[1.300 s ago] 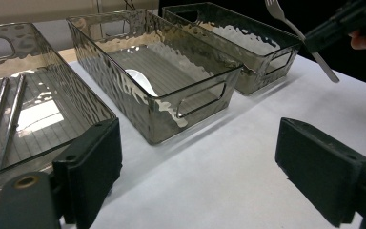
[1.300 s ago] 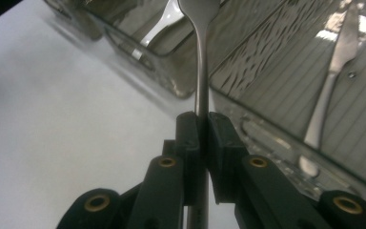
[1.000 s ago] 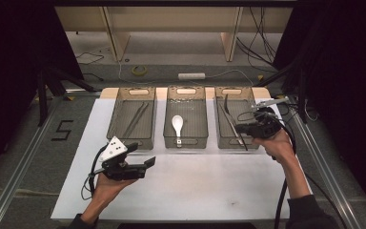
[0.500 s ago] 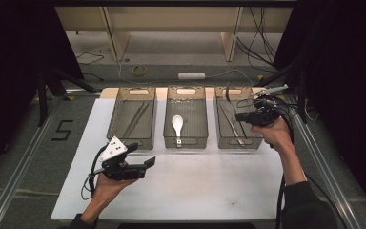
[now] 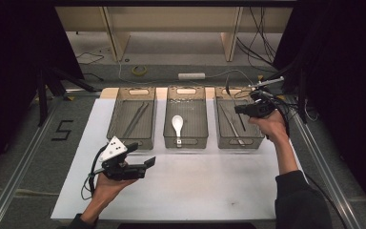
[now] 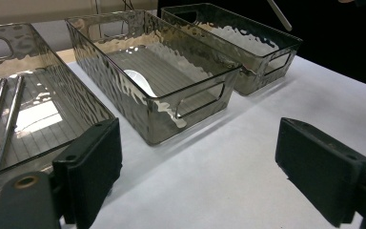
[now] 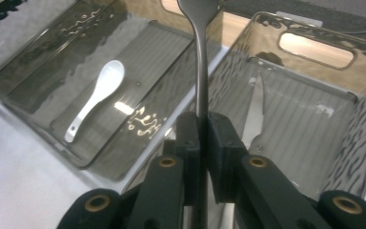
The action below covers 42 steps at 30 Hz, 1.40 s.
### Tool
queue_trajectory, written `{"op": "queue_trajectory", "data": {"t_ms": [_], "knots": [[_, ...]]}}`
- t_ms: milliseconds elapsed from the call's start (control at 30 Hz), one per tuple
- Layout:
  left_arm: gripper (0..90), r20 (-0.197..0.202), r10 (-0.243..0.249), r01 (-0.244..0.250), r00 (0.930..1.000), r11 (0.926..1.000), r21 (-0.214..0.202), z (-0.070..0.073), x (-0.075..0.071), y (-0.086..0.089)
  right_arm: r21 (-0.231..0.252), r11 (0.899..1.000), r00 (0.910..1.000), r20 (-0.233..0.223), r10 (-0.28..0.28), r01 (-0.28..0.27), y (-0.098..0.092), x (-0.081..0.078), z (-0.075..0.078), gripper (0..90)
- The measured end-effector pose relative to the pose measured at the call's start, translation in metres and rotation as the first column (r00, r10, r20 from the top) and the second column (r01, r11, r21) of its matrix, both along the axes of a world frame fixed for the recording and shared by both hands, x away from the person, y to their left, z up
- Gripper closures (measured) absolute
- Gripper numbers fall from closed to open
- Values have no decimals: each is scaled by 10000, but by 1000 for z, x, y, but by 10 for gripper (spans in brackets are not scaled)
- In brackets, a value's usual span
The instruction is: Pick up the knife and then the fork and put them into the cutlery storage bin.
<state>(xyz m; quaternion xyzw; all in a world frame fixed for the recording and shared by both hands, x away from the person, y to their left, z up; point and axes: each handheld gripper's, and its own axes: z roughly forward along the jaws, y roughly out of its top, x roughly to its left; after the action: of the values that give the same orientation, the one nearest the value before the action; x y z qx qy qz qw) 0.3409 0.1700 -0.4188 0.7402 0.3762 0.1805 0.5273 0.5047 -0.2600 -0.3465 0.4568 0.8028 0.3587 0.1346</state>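
Three clear bins stand in a row on the white mat point(image 5: 195, 186). The left bin point(image 5: 120, 125) holds a pair of metal chopsticks point(image 5: 136, 118) point(image 6: 2, 114). A white spoon point(image 5: 177, 124) point(image 7: 97, 98) point(image 6: 136, 78) lies in the middle bin point(image 5: 205, 119). A knife point(image 5: 231, 125) point(image 7: 253, 109) lies in the right bin point(image 5: 259, 138). My right gripper point(image 5: 240, 109) point(image 7: 202, 138) hovers over the right bin, shut on the handle of a dark metal utensil point(image 5: 228, 87) point(image 7: 200, 57) whose rounded head points away. My left gripper point(image 5: 143, 155) point(image 6: 205, 176) stands open above the mat in front of the left bin, with nothing between its jaws.
Cables point(image 5: 267, 28) and a coil point(image 5: 139, 70) lie on the floor beyond the table, near wooden legs point(image 5: 231, 33). Metal rails point(image 5: 24, 157) run along both sides of the mat. A "5" mark point(image 5: 62, 130) sits at the left.
My right gripper has carried the utensil away from the person and slightly up, from the right bin's near half toward its far end. The left gripper has stayed put.
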Motion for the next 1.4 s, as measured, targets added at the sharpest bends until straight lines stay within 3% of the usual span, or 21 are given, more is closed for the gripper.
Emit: {"op": "queue_trajectory", "data": {"t_ms": [267,800,1400], "knots": [[154,8,-4,4,10000,10000,3,0,0,0,-60,9994,9994,-41,-333,333,-1,10,0,845],[154,26,-12,12,10000,10000,-24,0,0,0,-434,9955,9954,-423,-855,837,6,25,-23,846],[154,22,-19,20,10000,10000,-4,0,0,0,-354,9950,9928,-709,-962,939,3,19,-51,846]]}}
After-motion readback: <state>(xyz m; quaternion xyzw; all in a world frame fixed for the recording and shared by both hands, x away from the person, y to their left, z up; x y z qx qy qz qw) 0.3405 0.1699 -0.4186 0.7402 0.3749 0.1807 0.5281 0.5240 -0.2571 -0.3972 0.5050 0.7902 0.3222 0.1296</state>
